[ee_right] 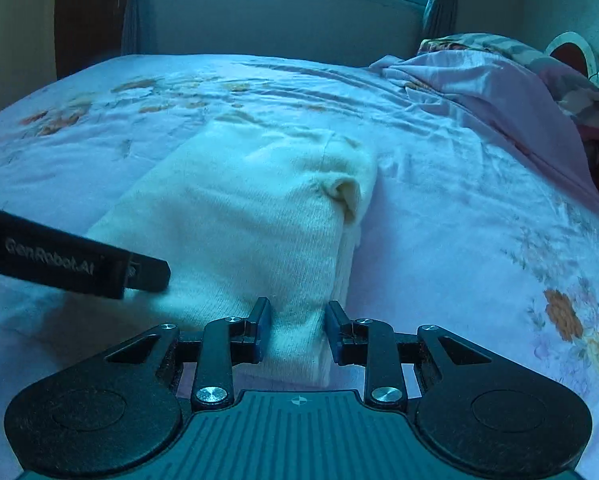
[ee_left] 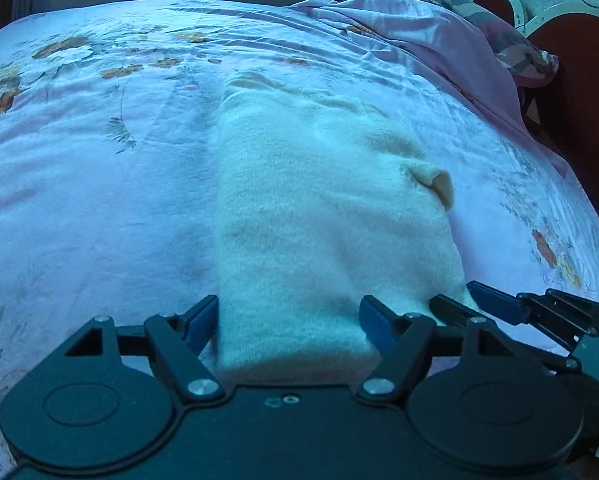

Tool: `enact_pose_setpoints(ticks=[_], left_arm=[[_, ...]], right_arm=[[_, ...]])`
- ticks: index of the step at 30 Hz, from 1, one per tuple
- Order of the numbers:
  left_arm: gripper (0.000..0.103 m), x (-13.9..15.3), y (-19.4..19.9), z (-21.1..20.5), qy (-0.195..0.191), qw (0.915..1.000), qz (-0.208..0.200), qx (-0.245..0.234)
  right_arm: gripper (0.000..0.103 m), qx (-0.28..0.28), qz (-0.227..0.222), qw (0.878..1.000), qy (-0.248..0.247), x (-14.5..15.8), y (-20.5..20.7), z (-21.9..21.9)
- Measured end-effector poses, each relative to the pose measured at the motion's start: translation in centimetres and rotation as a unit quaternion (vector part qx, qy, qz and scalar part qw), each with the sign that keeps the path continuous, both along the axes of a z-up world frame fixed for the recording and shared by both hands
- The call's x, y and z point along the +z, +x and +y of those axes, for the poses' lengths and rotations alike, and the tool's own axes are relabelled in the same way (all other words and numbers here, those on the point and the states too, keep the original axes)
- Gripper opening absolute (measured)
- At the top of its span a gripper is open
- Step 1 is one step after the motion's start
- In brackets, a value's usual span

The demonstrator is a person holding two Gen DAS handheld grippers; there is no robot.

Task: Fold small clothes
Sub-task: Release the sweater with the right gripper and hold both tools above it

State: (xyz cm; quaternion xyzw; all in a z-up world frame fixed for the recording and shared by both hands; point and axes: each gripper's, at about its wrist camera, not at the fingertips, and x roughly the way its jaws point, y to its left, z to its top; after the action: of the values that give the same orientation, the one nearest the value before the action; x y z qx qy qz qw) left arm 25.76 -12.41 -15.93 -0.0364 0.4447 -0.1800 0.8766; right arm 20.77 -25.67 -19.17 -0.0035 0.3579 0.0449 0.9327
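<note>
The cream knit garment [ee_left: 331,216] lies in the middle of the floral bedsheet [ee_left: 99,184], already folded into a long, thick band with layers stacked along its right edge, so the lengthwise folds look done; what seems left is to bring the near end over toward the far end and to tidy the result. Both tools work at the garment's near end. The left gripper [ee_left: 289,326] has its jaws standing wide on either side of that end, the cloth between them, but the pads do not appear to press on it. The right gripper [ee_right: 297,330] has its jaws drawn much closer on the near right corner, and the knit bulges between the blue pads, so it appears to hold that corner. On the garment's right edge a small flap or cuff [ee_left: 439,186] pokes up and would need smoothing. Beyond the garment, to the right, a rumpled pink blanket [ee_left: 431,40] and a patterned pillow [ee_left: 479,12] are heaped, well apart from it and not in the way. The sheet around the garment is creased but otherwise bare, so nothing obstructs a fold.
</note>
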Motion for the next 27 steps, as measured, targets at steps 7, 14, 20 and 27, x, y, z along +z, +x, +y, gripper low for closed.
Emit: enact_pose_setpoints(ticks=[7, 14, 20, 27], left_arm=[[0.074, 0.7, -1.5, 0.6, -0.013, 0.9997, -0.016, 0.011], [0.074, 1.7, -1.4, 0.8, -0.02, 0.9995, -0.009, 0.024], [0.075, 4.2, -3.4, 2.1, -0.021, 0.9984, -0.04, 0.035], [0.076, 5.3, -5.4, 3.6, -0.028, 0.9968, -0.057, 0.047]], right_arm=[[0.029, -0.015, -0.001, 0.999, 0.033, 1.1, -1.2, -1.0], [0.029, -0.022, 0.019, 0.998, 0.055, 1.2, -1.5, -1.4], [0.029, -0.025, 0.018, 0.997, 0.075, 2.3, -2.8, -1.3], [0.029, -0.038, 0.019, 0.993, 0.107, 2.5, -4.4, -1.6]])
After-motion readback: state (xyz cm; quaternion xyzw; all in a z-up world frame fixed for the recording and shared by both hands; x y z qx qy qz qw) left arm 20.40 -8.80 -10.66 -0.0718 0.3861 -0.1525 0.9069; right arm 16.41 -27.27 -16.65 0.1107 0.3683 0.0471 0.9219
